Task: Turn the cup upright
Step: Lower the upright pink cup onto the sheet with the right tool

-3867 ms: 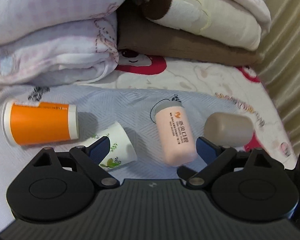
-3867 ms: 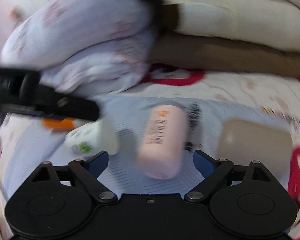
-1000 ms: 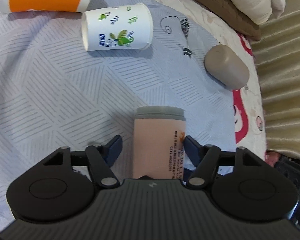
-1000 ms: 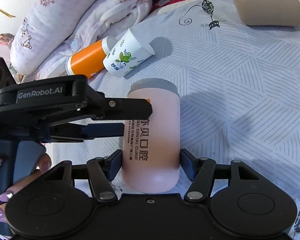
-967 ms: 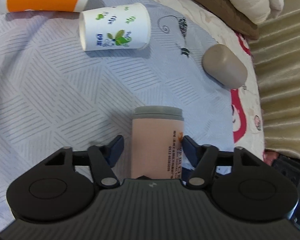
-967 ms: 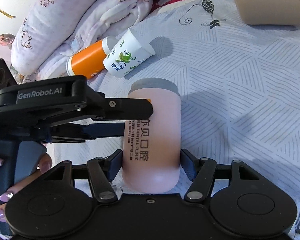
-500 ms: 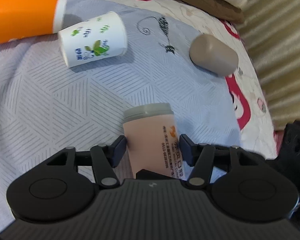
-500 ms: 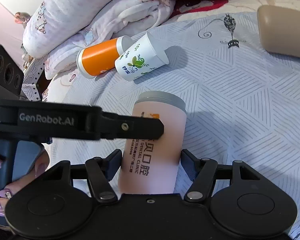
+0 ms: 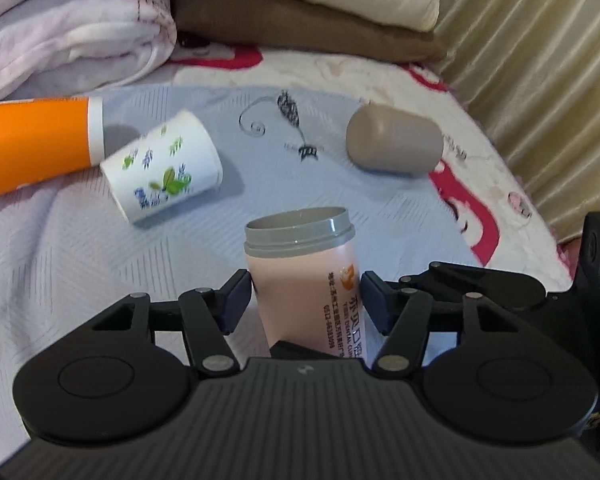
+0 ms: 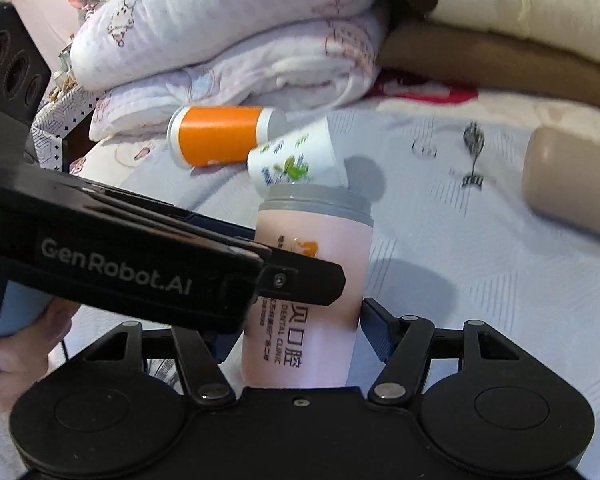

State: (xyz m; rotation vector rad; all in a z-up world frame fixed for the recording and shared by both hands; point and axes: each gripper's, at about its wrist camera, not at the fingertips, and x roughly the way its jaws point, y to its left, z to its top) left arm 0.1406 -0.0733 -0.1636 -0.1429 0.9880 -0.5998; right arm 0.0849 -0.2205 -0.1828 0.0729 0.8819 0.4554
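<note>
A pink cup with a grey rim (image 9: 306, 280) is held between both grippers, tilted nearly upright with its open mouth up. My left gripper (image 9: 306, 300) is shut on its sides. In the right wrist view the same pink cup (image 10: 312, 292) sits between my right gripper's (image 10: 296, 332) fingers, which press its lower body. The left gripper's black body (image 10: 140, 268) crosses that view from the left and clamps the cup higher up.
An orange cup (image 9: 36, 144) and a white leaf-print paper cup (image 9: 164, 172) lie on their sides on the pale blue quilt (image 9: 60, 260). A beige cup (image 9: 394, 144) lies at the right. Folded blankets (image 9: 80, 40) are stacked behind; a curtain (image 9: 540, 60) hangs at right.
Both grippers have tipped the pink cup from lying towards upright; its open grey mouth now faces up. The view has swung up to show the blankets.
</note>
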